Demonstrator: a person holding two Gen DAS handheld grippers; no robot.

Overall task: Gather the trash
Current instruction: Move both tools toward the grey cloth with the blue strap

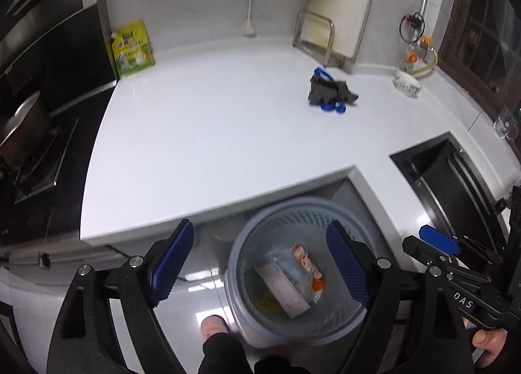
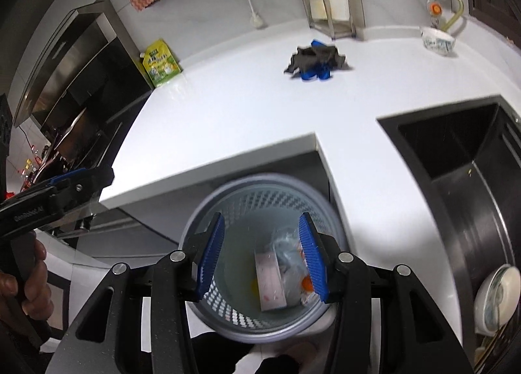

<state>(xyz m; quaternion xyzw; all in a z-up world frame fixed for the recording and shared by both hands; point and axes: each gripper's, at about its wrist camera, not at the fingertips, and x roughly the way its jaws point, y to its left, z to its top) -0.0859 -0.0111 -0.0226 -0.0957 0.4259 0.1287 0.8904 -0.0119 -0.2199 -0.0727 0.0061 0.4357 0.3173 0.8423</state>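
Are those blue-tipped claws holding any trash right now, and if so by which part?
No. Both the left gripper and right gripper have open fingers with nothing between them; the wrappers lie in the waste basket below.

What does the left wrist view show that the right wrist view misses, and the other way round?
Only the left wrist view: the person's slipper on the floor beside the bin, and the right tool seen from the side.

Only the right wrist view: a plate down in the sink, and the left tool seen from the side.

Both: the mesh bin with wrappers and a pink box inside, the dark cloth, the green pouch, the bowl and the white counter.
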